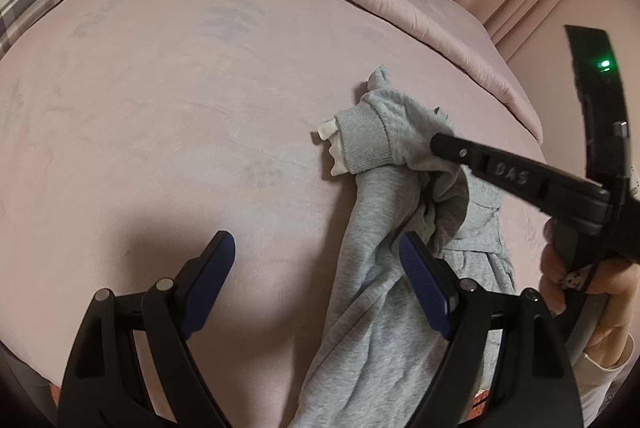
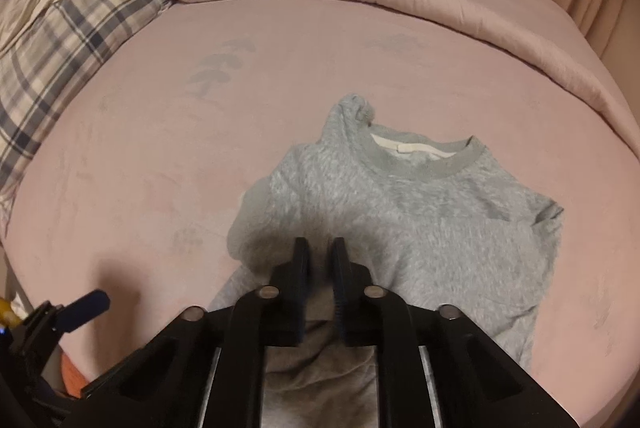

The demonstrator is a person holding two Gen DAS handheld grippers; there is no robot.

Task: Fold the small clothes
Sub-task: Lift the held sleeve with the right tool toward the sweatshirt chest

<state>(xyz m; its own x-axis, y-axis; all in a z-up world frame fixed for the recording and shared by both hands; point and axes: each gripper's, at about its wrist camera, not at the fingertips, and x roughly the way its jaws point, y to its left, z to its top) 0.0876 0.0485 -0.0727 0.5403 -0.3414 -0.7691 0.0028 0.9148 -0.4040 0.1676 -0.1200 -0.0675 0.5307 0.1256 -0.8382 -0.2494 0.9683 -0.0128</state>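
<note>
Right tool [image 2: 319, 260] pinching grey sweatshirt [image 2: 420, 211]

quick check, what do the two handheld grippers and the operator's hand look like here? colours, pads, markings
Left gripper: black linkage arms with silver pivot pins, ribbed dark-blue pads. Right gripper: same black frame and pins; seen from the left wrist view, its finger bears raised letters "DAS" and its body a green LED. Bare right hand, white cuff.

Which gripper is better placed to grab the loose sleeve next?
Left, probably. The left gripper is open with nothing between its jaws, beside the sleeve. The right gripper looks nearly shut on the gray sweatshirt, so it seems occupied.
</note>
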